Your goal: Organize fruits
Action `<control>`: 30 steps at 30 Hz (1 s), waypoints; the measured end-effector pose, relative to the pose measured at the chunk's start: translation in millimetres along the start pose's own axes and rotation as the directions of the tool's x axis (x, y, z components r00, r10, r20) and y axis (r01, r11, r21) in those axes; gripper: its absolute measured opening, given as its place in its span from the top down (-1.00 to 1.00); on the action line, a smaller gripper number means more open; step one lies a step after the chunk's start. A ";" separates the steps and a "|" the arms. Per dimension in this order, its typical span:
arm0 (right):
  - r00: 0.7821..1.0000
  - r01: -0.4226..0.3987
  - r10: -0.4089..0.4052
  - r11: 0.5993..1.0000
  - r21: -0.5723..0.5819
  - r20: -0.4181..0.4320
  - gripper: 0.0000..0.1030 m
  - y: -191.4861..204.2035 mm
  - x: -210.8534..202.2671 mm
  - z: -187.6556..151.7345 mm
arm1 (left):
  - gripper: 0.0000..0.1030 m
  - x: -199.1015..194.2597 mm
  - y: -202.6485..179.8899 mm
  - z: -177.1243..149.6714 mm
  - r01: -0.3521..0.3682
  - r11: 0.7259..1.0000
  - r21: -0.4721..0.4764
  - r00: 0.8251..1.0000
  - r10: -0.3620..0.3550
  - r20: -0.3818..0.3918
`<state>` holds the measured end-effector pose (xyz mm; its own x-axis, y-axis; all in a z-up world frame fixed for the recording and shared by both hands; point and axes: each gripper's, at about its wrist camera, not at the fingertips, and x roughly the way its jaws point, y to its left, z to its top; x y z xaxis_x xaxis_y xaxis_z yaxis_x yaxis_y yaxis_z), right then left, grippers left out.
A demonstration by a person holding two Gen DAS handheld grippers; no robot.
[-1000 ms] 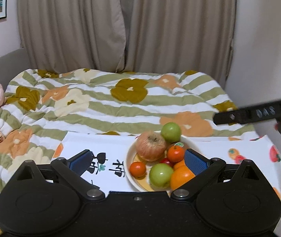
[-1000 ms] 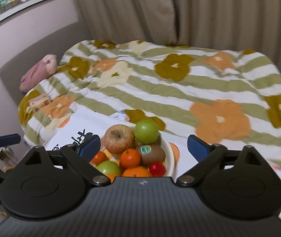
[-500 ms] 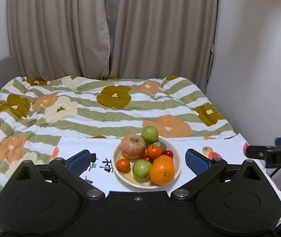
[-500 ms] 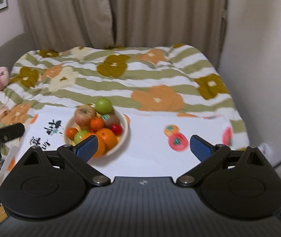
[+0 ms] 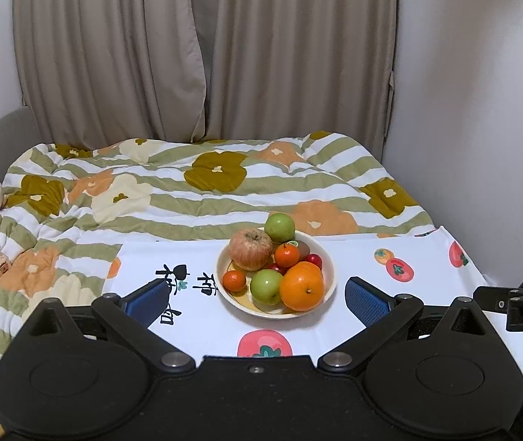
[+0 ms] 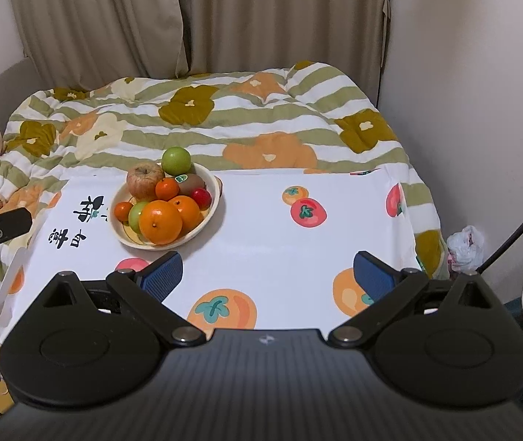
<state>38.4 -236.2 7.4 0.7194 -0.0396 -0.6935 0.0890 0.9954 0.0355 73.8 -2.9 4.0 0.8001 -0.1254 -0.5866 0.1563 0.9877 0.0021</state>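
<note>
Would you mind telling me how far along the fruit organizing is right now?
Nothing looks done: all the fruit sits piled in the bowl on the cloth. Nothing is in hand; the left gripper and right gripper are open and empty. All the sorting remains.

The kiwi [image 5: 302,248] sits mostly hidden behind the mandarin [image 5: 286,255] in the bowl [image 5: 331,268].
</note>
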 end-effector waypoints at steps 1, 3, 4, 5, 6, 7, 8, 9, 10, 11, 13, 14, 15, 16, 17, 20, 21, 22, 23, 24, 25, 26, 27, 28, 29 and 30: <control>1.000 0.001 -0.001 1.000 0.000 0.002 -1.00 -0.2 -1.6 -0.3 | -1.00 -1.3 -0.5 -0.7 0.000 1.000 0.000 1.000 0.000 0.001; 1.000 0.001 -0.001 1.000 0.002 0.002 -1.00 -1.3 -2.5 -0.1 | -1.00 -3.6 -2.0 -1.7 0.001 1.000 0.000 1.000 -0.001 0.002; 1.000 0.002 -0.002 1.000 0.003 0.001 -1.00 -1.7 -3.2 -0.6 | -1.00 -5.0 -2.8 -1.8 0.002 1.000 0.001 1.000 -0.002 0.002; 1.000 0.004 -0.004 1.000 0.003 0.002 -1.00 -2.1 -4.6 -1.2 | -1.00 -6.3 -3.5 -2.2 0.003 1.000 0.002 1.000 -0.003 0.002; 1.000 0.005 -0.005 1.000 0.004 0.003 -1.00 -3.0 -7.0 -1.4 | -1.00 -7.6 -4.2 -2.7 0.002 1.000 0.004 1.000 -0.002 0.003; 1.000 0.006 -0.006 1.000 0.006 0.003 -1.00 -3.6 -8.3 -1.2 | -1.00 -8.6 -4.6 -3.1 0.000 1.000 0.006 1.000 0.000 0.005; 1.000 0.007 -0.007 1.000 0.007 0.004 -1.00 -4.4 -9.3 -1.2 | -1.00 -10.2 -5.8 -3.7 -0.002 1.000 0.007 1.000 0.002 0.006; 1.000 0.009 -0.009 1.000 0.007 0.005 -1.00 -5.5 -10.6 -1.3 | -1.00 -11.3 -6.7 -4.2 -0.004 1.000 0.008 1.000 0.004 0.006; 1.000 0.010 -0.010 1.000 0.007 0.005 -1.00 -5.7 -11.1 -1.1 | -1.00 -12.0 -7.3 -4.3 -0.005 1.000 0.008 1.000 0.005 0.006; 1.000 0.011 -0.011 1.000 0.006 0.004 -1.00 -5.9 -11.6 -1.3 | -1.00 -11.9 -7.2 -4.3 -0.005 1.000 0.008 1.000 0.005 0.006; 1.000 0.011 -0.011 1.000 0.006 0.003 -1.00 -6.6 -12.0 -2.0 | -1.00 -13.1 -7.7 -4.5 -0.006 1.000 0.008 1.000 0.006 0.006; 1.000 0.011 -0.011 1.000 0.005 0.002 -1.00 -6.6 -12.4 -2.2 | -1.00 -13.3 -7.8 -4.6 -0.006 1.000 0.009 1.000 0.006 0.007; 1.000 0.011 -0.011 1.000 0.005 0.002 -1.00 -6.8 -12.9 -2.8 | -1.00 -12.9 -7.5 -4.5 -0.007 1.000 0.010 1.000 0.007 0.007; 1.000 0.012 -0.012 1.000 0.007 0.002 -1.00 -6.9 -13.5 -2.9 | -1.00 -13.8 -7.6 -4.7 -0.008 1.000 0.012 1.000 0.008 0.007; 1.000 0.011 -0.011 1.000 0.007 0.002 -1.00 -6.8 -13.0 -2.9 | -1.00 -14.6 -7.9 -4.9 -0.009 1.000 0.015 1.000 0.009 0.008; 1.000 0.012 -0.012 1.000 0.005 0.005 -1.00 -6.8 -13.0 -3.5 | -1.00 -17.7 -8.0 -5.5 -0.013 1.000 0.021 1.000 0.013 0.010; 1.000 0.010 -0.010 1.000 0.006 0.003 -1.00 -7.0 -13.1 -3.8 | -1.00 -17.8 -8.1 -5.3 -0.014 1.000 0.022 1.000 0.014 0.010; 1.000 0.009 -0.009 1.000 0.007 0.003 -1.00 -7.1 -13.3 -3.8 | -1.00 -18.1 -7.5 -5.3 -0.015 1.000 0.022 1.000 0.015 0.011; 1.000 0.009 -0.009 1.000 0.009 0.003 -1.00 -7.0 -13.2 -3.9 | -1.00 -18.6 -7.7 -5.7 -0.016 1.000 0.021 1.000 0.015 0.012; 1.000 0.009 -0.009 1.000 0.009 0.003 -1.00 -6.5 -13.8 -4.1 | -1.00 -19.3 -7.3 -5.8 -0.017 1.000 0.022 1.000 0.017 0.014; 1.000 0.009 -0.009 1.000 0.008 0.003 -1.00 -6.5 -13.7 -4.1 | -1.00 -20.0 -7.0 -5.9 -0.018 1.000 0.023 1.000 0.018 0.017; 1.000 0.009 -0.009 1.000 0.008 0.004 -1.00 -6.0 -14.1 -4.1 | -1.00 -20.3 -7.0 -5.8 -0.019 1.000 0.025 1.000 0.018 0.019; 1.000 0.010 -0.010 1.000 0.008 0.004 -1.00 -6.5 -13.5 -4.0 | -1.00 -20.7 -6.5 -5.9 -0.020 0.999 0.026 1.000 0.019 0.020; 1.000 0.010 -0.010 1.000 0.008 0.004 -1.00 -6.5 -13.5 -4.0 | -1.00 -20.3 -7.0 -5.8 -0.020 0.999 0.026 1.000 0.020 0.020; 1.000 0.009 -0.009 1.000 0.007 0.005 -1.00 -6.2 -13.7 -4.0 | -1.00 -20.1 -6.6 -5.8 -0.019 1.000 0.025 1.000 0.019 0.018; 1.000 0.010 -0.010 1.000 0.008 0.005 -1.00 -6.4 -13.3 -4.1 | -1.00 -20.2 -6.9 -5.9 -0.018 1.000 0.025 1.000 0.018 0.018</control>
<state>25.4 -241.7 13.4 0.7218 -0.0495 -0.6904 0.1017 0.9942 0.0350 53.2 -6.7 11.0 0.8132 -0.1095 -0.5716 0.1559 0.9872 0.0327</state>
